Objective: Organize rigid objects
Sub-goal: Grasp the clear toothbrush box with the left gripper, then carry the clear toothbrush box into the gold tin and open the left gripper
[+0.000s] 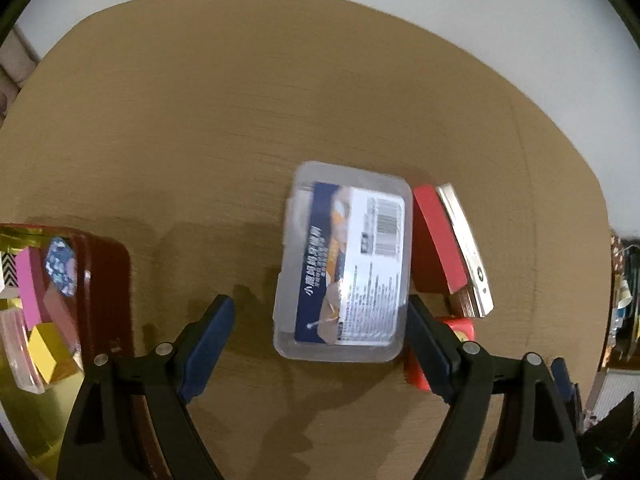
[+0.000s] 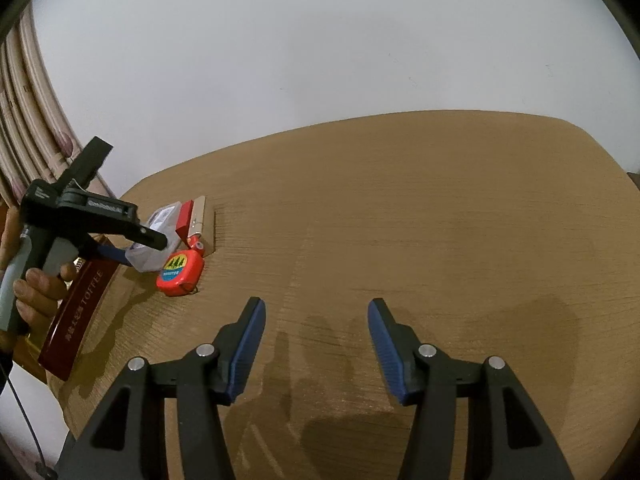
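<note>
Left gripper (image 1: 320, 320) jaws apart beside clear plastic case (image 1: 344, 260); closing off-centre may knock tape measure (image 2: 180, 270). Right gripper (image 2: 316, 344) apart, idle.

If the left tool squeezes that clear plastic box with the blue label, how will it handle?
The clear plastic box with the blue label looks stiff, lies flat, so unlikely to roll or tip. Its smooth walls may slip between the left tool's open pads. Thin plastic could flex; probably light.

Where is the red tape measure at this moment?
In the right wrist view the red tape measure lies on the wooden table at the left, beside the clear plastic box that the left gripper straddles.
</note>
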